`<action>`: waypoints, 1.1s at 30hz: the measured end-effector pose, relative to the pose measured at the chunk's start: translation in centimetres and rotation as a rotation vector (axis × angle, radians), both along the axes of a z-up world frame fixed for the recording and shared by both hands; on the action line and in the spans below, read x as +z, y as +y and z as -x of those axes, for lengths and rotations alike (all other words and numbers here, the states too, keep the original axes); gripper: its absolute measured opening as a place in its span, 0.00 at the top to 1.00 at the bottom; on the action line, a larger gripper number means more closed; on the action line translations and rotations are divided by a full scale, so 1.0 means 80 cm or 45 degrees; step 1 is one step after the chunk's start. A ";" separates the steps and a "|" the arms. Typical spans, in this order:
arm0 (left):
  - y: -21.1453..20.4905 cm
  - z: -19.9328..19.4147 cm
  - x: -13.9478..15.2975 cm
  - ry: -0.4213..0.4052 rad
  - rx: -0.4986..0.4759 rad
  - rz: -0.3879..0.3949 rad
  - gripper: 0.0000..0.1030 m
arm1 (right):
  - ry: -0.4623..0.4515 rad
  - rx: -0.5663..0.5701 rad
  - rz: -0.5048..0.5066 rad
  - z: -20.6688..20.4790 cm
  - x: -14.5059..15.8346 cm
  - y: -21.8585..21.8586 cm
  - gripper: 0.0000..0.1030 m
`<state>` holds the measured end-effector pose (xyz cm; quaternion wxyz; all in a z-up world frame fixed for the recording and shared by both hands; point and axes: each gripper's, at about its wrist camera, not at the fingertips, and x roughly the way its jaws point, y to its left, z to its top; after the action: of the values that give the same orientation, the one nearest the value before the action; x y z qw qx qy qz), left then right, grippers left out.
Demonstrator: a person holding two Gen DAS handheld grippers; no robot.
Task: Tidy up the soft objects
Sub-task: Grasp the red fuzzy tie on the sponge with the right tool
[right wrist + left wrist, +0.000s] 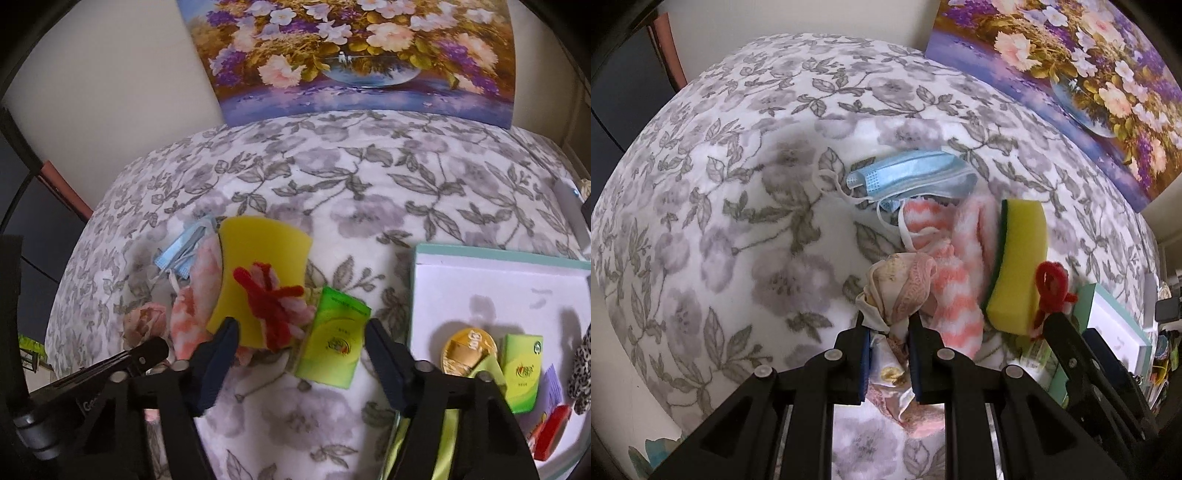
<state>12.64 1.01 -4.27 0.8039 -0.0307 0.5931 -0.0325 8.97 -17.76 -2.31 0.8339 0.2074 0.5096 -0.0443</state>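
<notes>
covering the whole scene, a floral blanket [701,206] is spread under a heap of soft things. a white tray [480,280] is seen at its right edge. a yellow sponge [1023,258] lies beside a striped sock [960,280] and a blue mask [908,177]. a beige cloth [897,291] is clamped by the left hand-held gripper [886,321]. the right hand-held gripper [299,332] is spread wide, holding nothing, over a green pack [332,343].
</notes>
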 end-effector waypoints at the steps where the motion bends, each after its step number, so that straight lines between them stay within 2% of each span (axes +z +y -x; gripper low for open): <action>1: 0.000 -0.002 -0.001 0.002 0.004 0.008 0.82 | 0.002 -0.001 0.002 -0.002 -0.001 0.001 0.36; 3: 0.002 -0.003 -0.002 0.006 0.009 0.014 0.82 | 0.001 0.002 -0.008 -0.006 -0.004 0.002 0.46; 8: 0.004 -0.007 -0.006 0.024 0.026 0.039 0.82 | 0.007 -0.001 -0.032 -0.014 -0.012 0.005 0.56; 12: 0.007 -0.009 -0.007 0.030 0.036 0.049 0.82 | -0.008 0.008 -0.043 -0.018 -0.013 0.008 0.69; 15: 0.008 -0.010 -0.007 0.031 0.042 0.049 0.82 | -0.010 0.010 -0.056 -0.017 -0.013 0.008 0.72; 17: 0.007 -0.009 -0.006 0.028 0.047 0.046 0.82 | -0.021 0.008 -0.068 -0.016 -0.011 0.007 0.79; 18: 0.007 -0.009 -0.005 0.024 0.047 0.044 0.82 | -0.027 0.008 -0.077 -0.015 -0.010 0.006 0.86; 33: -0.001 0.007 0.034 -0.087 0.035 0.002 0.82 | -0.076 -0.019 -0.118 0.009 0.029 -0.017 0.88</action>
<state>12.09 0.91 -1.53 0.8241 -0.0382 0.5647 -0.0228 8.22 -19.11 0.02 0.8377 0.2509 0.4846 -0.0204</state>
